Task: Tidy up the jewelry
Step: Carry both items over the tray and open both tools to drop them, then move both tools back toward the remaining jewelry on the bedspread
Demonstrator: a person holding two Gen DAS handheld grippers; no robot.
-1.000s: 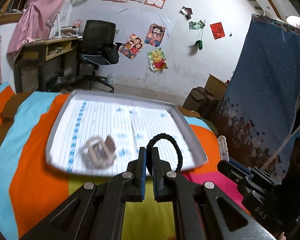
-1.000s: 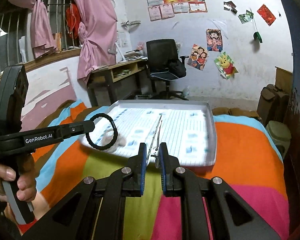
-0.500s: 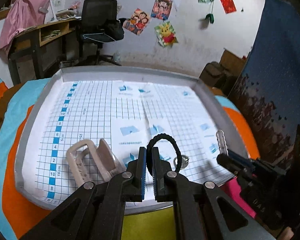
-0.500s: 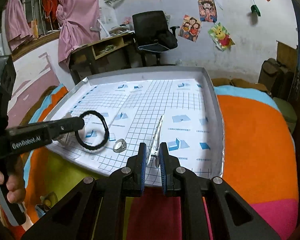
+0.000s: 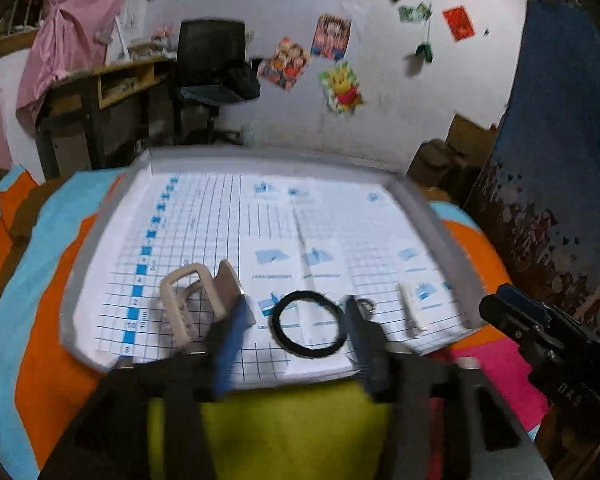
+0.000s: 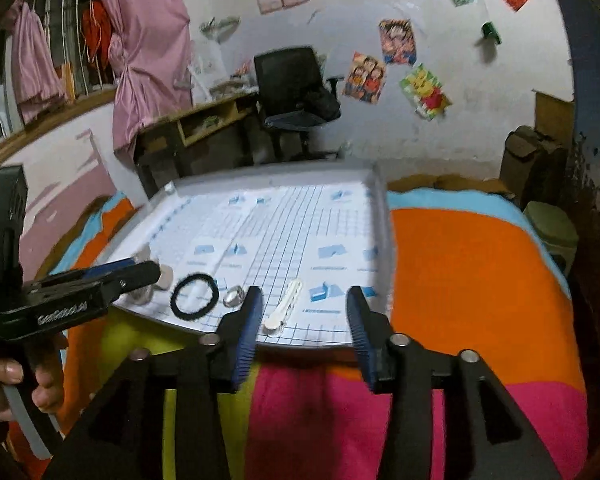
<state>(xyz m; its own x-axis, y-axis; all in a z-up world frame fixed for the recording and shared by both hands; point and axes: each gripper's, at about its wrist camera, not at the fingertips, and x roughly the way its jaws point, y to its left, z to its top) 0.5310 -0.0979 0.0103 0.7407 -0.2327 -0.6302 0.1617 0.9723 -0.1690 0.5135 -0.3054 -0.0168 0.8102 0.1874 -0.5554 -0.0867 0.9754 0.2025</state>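
On the grey tray [image 5: 82, 280] lined with grid paper, a black hair tie [image 5: 277, 322] lies flat near the front edge. My left gripper [image 5: 296, 332] is open around it, fingers on either side and not touching it. A beige claw clip [image 5: 192, 300] lies to its left and a silver ring [image 5: 367, 305] to its right. In the right wrist view my right gripper [image 6: 304, 320] is open, with a white hair clip [image 6: 286, 308] lying on the tray [image 6: 385, 240] between its fingers. The ring [image 6: 234, 295] and hair tie [image 6: 175, 299] lie to its left.
The tray rests on a bed with an orange, yellow, pink and blue cover [image 6: 472, 280]. A hand [image 6: 4, 372] holds the left gripper [image 6: 148, 268] at the tray's front left corner. A desk and black office chair [image 6: 292, 92] stand by the far wall.
Both grippers have opened. The black hair tie left the left gripper and the white hair clip left the right one; both now lie on the tray. Both views have pulled back slightly.
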